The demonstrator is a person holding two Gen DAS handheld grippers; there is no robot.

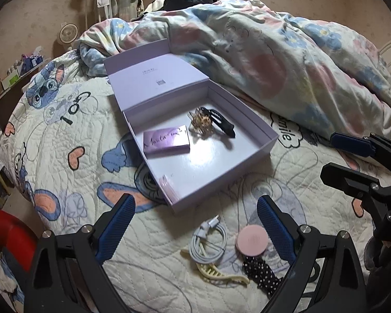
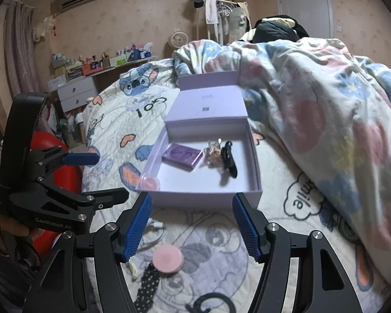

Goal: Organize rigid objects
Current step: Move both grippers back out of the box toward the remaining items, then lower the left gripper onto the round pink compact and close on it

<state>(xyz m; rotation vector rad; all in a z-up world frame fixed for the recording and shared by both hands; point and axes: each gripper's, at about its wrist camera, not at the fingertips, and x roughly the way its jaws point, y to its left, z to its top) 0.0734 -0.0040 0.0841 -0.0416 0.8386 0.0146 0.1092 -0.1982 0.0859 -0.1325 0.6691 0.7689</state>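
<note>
Both tools empty, jaws spread wide. Left hand-held gripper (image 1: 195, 224) hangs over the loose pile on the bed (image 1: 65, 135); right hand-held gripper (image 2: 193, 224) sits beside it, a little nearer the box. Open lilac box (image 1: 269, 140) lies at 12 o'clock from both, lid folded back toward the rumpled duvet (image 1: 286, 60). Already in the box: purple carton (image 1: 166, 140), gold claw clip (image 1: 202, 124), black clip (image 1: 223, 125), and a small pink item tucked against the near left corner (image 1: 168, 186), too blurred to name. Still out on the quilt, between the box's near wall and the grippers: coiled white cable (image 1: 208, 242), round pink compact (image 1: 252, 240), cream claw clip (image 1: 216, 274), black polka-dot band (image 1: 263, 276). From the left gripper the compact lies at about 1 o'clock, touching or just beside its right finger; the cable is dead ahead between the fingers; the cream clip is nearer the camera at 6 o'clock, long axis running 9-to-3, partly under the cable. In the right wrist view the compact (image 2: 168, 259) sits at 6 to 7 o'clock, low between the fingers, resting on the dotted band (image 2: 150, 284). Judgement: the compact is the likely next pick and either tool could reach it; the left looks closer but would need to shift toward 3 o'clock to straddle it. Box floor has open room at its near right half. Hazards: near box wall stands in the carry path, so lift over it; soft quilt gives under pressure; the two grippers are close together, with little side clearance.
</note>
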